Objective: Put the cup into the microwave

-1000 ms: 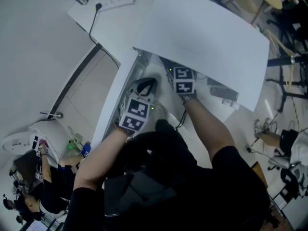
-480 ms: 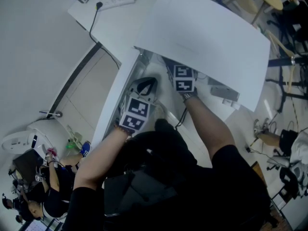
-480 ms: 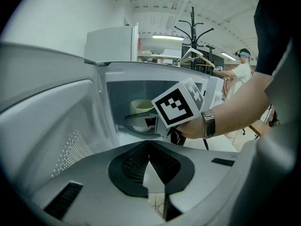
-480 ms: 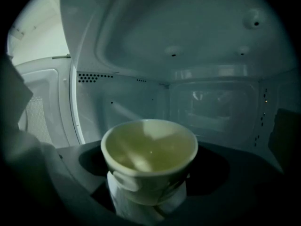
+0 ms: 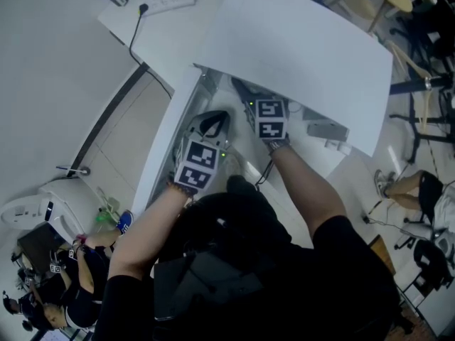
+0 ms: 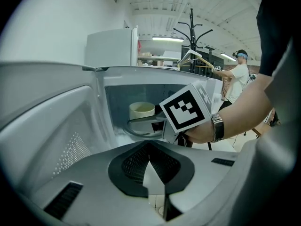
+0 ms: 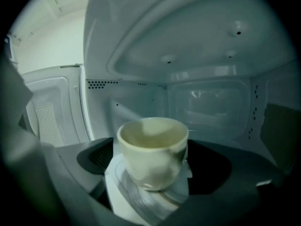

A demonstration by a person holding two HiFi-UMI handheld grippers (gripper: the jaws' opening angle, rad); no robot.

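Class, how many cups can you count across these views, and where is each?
1. The cup stands inside the microwave, between the jaws of the right gripper, which have just been opening. Both gripper views show this same cup; none seems hidden.

Left gripper (image 6: pixel 149 160) in the foreground, jaws closed together with nothing between them. Beyond them, the microwave (image 6: pixel 115 102) stands with its door (image 6: pixel 56 126) swung open to the left. A pale cup (image 6: pixel 141 109) sits upright on the turntable (image 6: pixel 136 132) inside. The right gripper (image 6: pixel 141 120), its marker cube (image 6: pixel 186 109) facing the camera, reaches into the cavity; its jaws have just been opening, with the cup apparently between them, though contact cannot be judged. The hand (image 6: pixel 201 133) holding it wears a wristwatch (image 6: pixel 217 127). Background: white cabinet (image 6: pixel 110 46), coat stand (image 6: pixel 192 32), standing person (image 6: pixel 237 76).
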